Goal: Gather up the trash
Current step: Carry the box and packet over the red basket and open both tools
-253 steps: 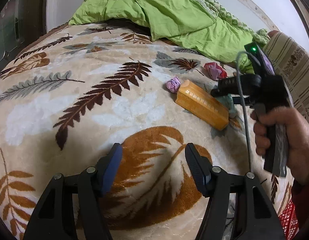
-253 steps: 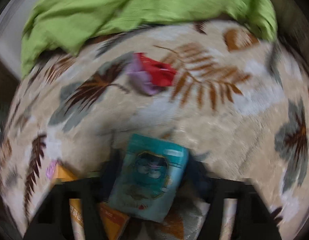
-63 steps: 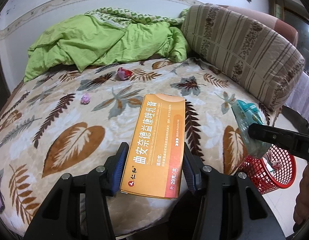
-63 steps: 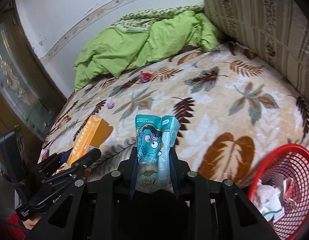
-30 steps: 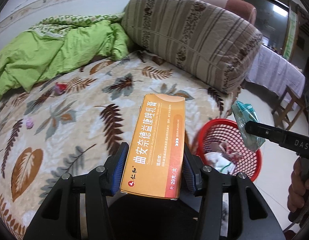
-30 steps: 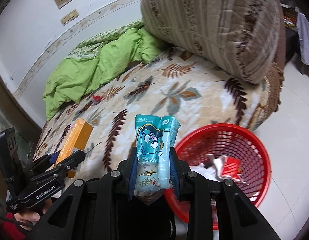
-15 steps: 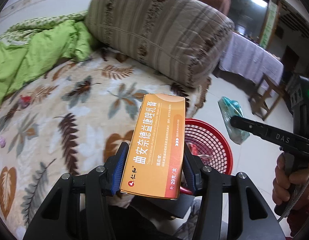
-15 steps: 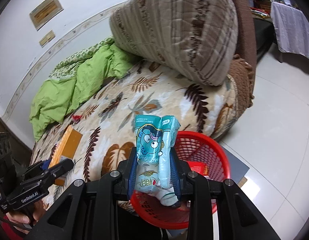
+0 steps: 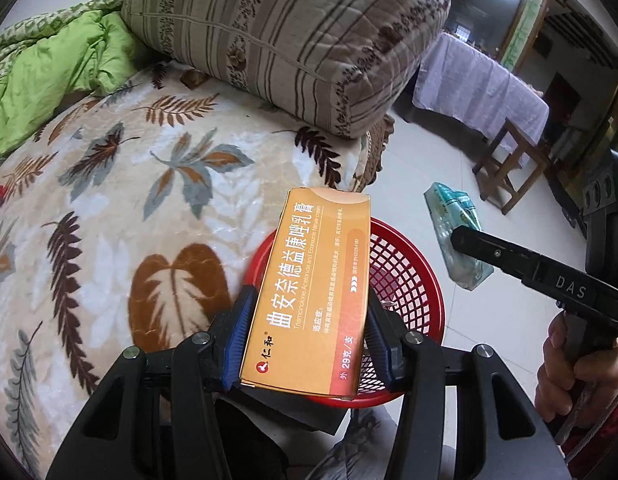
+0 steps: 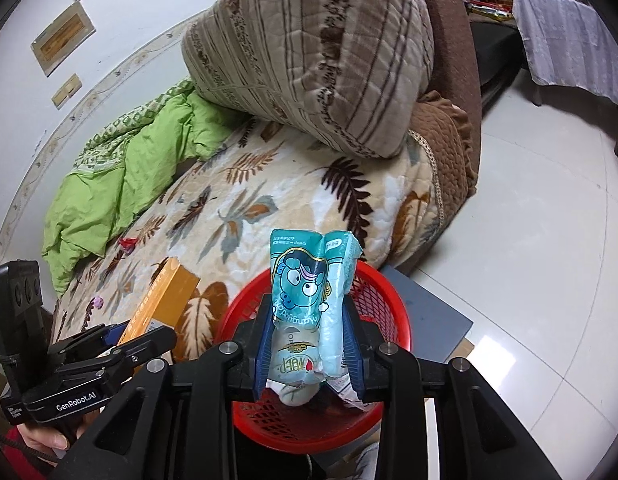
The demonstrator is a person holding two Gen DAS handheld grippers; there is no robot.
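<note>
Left gripper [image 9: 305,340] still pinches the orange cardboard box [image 9: 311,300], right gripper [image 10: 309,344] the teal snack wrapper [image 10: 309,292]; the red mesh basket [image 10: 389,304] now lies directly beneath both jaws.

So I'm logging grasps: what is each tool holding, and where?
Left tool pinches the orange box by its lower long sides; right tool clamps the teal wrapper around its lower half.

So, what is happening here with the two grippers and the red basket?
A person is collecting trash from the bed. The left gripper is shut on a long orange cardboard medicine box, and the right gripper is shut on a crumpled teal plastic snack wrapper. Both are held above the red plastic mesh basket on the floor beside the bed. Neither item is released yet.
</note>
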